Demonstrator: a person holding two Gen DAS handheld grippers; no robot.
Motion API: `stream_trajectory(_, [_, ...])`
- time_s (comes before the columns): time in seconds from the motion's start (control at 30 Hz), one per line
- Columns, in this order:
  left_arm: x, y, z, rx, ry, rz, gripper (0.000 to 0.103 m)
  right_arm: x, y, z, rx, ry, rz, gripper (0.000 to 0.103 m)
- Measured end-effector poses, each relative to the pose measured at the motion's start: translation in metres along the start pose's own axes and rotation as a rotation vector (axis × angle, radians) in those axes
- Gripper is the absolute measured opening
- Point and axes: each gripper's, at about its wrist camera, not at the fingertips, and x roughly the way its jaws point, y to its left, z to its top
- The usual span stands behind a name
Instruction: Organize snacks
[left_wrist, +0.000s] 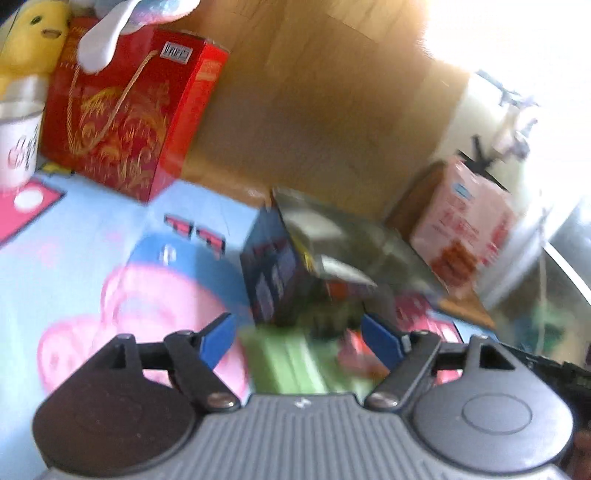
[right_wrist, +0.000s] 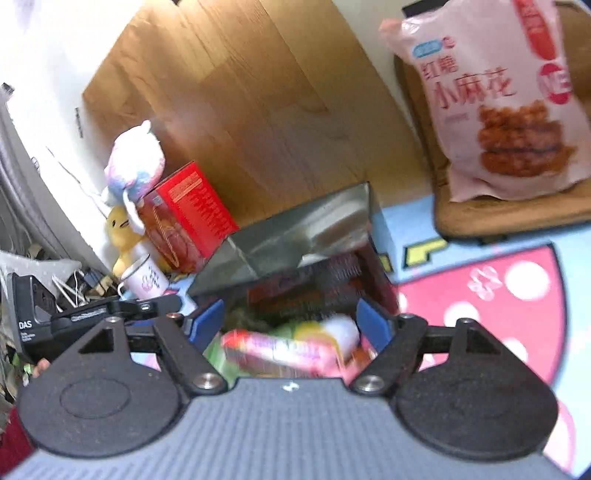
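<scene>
A dark snack box (left_wrist: 273, 280) with a silver-lined flap (left_wrist: 351, 236) raised stands on the cartoon mat (left_wrist: 92, 240), just beyond my left gripper (left_wrist: 299, 336). That gripper is open, and a green packet (left_wrist: 280, 362) lies blurred below its blue pads without touching them. In the right wrist view the same box (right_wrist: 317, 284) faces me, flap (right_wrist: 295, 229) up. My right gripper (right_wrist: 290, 325) is open at the box's mouth. A pink packet (right_wrist: 280, 350) and a green one (right_wrist: 218, 354) lie between and under its fingers, and neither pad presses on them.
A pink bag of fried twists (right_wrist: 509, 110) leans on a wooden tray (right_wrist: 498, 218) at the right. A red gift box (left_wrist: 122, 122), a white mug (left_wrist: 18, 147) and a yellow plush (left_wrist: 33, 33) stand at the left. A wooden board (left_wrist: 314, 110) closes the back.
</scene>
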Motion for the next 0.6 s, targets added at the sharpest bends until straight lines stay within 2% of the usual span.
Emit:
stream_trajectory(0.1, [-0.010,-0.008,-0.028,0.012,0.038,-0.062,0.078,-0.011,0.011,-0.033,-0.072,-0.018,-0.031,0.081])
stream_trajectory(0.23, [-0.006,-0.035,-0.048,0.077,0.100,-0.140,0.076,0.006,0.014,-0.055,-0.098,0.047,-0.094,0.081])
stream_trajectory(0.27, [-0.004,-0.041,-0.051,0.087,0.109,-0.153,0.074,0.012,0.014,-0.055,-0.085,0.064,-0.101,0.078])
stream_trajectory(0.37, [-0.006,-0.049,-0.055,0.089,0.116,-0.194,0.069,0.028,0.015,-0.058,-0.058,0.143,-0.017,0.035])
stream_trajectory(0.5, [-0.029,-0.037,-0.064,0.061,0.082,-0.237,0.069,0.027,0.060,-0.078,-0.291,0.186,0.038,0.032])
stream_trajectory(0.6, [-0.043,-0.020,-0.071,0.024,0.058,-0.222,0.069,0.035,0.091,-0.099,-0.372,0.249,0.123,0.033])
